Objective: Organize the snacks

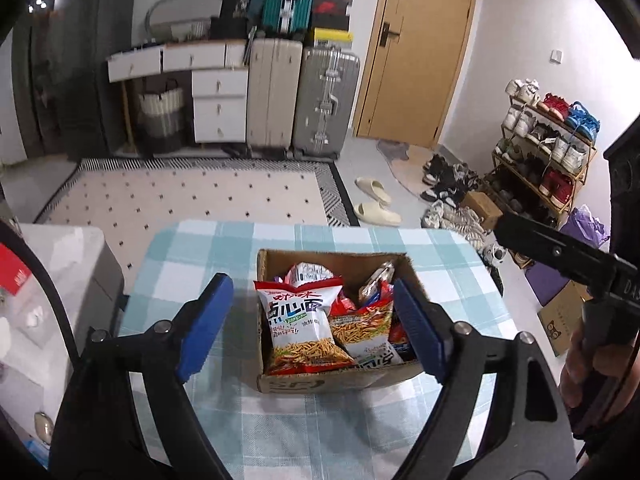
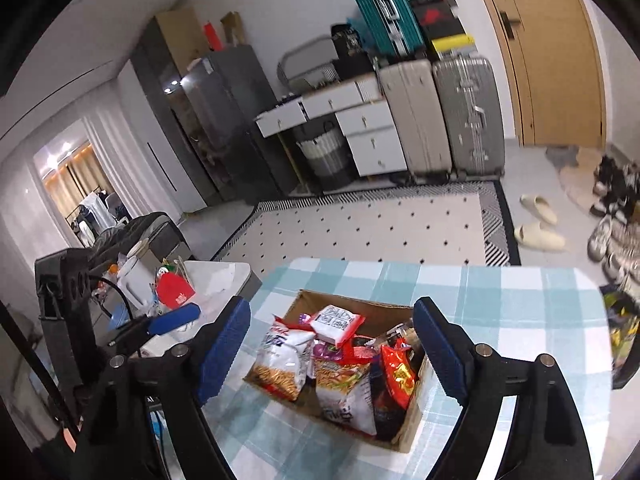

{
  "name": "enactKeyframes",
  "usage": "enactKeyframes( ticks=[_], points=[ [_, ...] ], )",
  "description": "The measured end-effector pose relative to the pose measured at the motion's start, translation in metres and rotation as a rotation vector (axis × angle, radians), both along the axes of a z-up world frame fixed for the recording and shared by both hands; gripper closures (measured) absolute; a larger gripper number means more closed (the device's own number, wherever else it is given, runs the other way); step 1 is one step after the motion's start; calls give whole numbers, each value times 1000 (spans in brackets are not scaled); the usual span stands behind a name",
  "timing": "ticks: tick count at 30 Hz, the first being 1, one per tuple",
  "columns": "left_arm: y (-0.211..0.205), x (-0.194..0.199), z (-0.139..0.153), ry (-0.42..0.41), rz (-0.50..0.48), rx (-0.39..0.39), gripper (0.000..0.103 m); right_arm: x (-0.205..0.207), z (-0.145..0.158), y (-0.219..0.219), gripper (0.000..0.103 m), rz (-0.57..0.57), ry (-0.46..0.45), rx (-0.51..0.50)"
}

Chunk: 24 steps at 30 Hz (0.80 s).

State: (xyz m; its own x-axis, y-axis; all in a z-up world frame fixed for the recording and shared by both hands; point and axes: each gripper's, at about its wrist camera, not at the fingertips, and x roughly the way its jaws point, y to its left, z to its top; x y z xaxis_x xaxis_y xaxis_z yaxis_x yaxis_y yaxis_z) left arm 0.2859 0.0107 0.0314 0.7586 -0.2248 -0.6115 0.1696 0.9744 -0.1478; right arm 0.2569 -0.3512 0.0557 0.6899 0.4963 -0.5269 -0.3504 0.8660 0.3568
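Red-and-white noodle-snack bag [image 1: 298,326] in the brown cardboard box [image 1: 340,380] – large Chinese characters "点心面", black gripper body [image 1: 628,286] – white "DAS".

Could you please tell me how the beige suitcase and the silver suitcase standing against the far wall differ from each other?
The beige suitcase is cream-coloured, while the silver suitcase is metallic grey. The beige suitcase stands left, next to the white drawers; the silver suitcase stands right, nearer the wooden door. The silver suitcase shows metal hardware down its front; the beige suitcase shows only plain vertical ridges. Both are upright, ribbed hard shells, side by side.
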Motion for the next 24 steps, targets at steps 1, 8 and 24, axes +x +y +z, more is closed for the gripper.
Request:
enactKeyframes(
  ticks=[1, 8, 24],
  points=[
    [0, -9, 7, -18, -1, 4, 21, -7, 4, -1, 14, -1, -15, 0],
    [3, -62, 40, -110, 7, 45, 16, -65, 34, -11, 6, -21, -133, 11],
    [17, -208, 65, -288, 29, 107, 0, -201, 42, -38, 1, -46, -373, 21]
  ],
)
